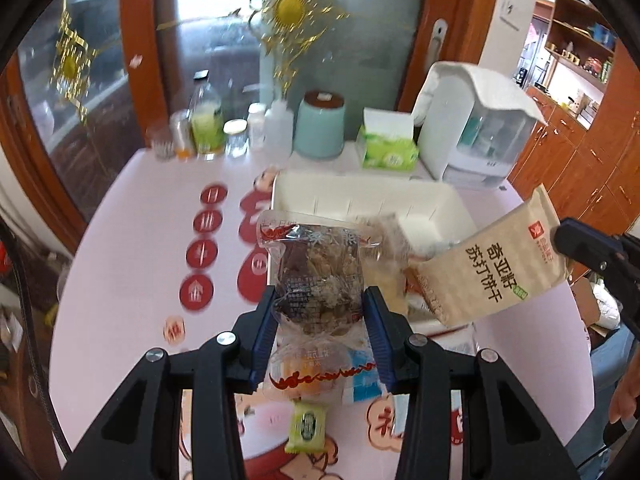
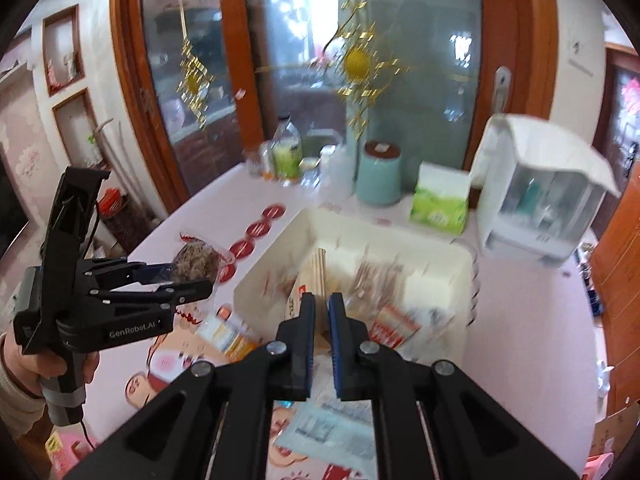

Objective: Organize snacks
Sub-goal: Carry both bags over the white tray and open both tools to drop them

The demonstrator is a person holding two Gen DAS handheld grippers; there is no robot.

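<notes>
My left gripper (image 1: 320, 304) is shut on a clear-wrapped brown cake snack (image 1: 316, 272), held above the table near the white bin (image 1: 360, 196); it also shows in the right wrist view (image 2: 196, 260). My right gripper (image 2: 322, 300) is shut on a beige soda cracker packet (image 1: 492, 264), seen edge-on in its own view (image 2: 318, 272), over the bin (image 2: 440, 256). The bin holds several snack packets (image 2: 384, 284).
Loose snacks lie on the pink table: a green candy (image 1: 306, 426), an orange packet (image 2: 232, 336), a pale blue packet (image 2: 332, 428). Bottles (image 1: 206, 120), a teal canister (image 1: 320, 124), a tissue box (image 1: 386, 144) and a white appliance (image 1: 476, 128) stand at the back.
</notes>
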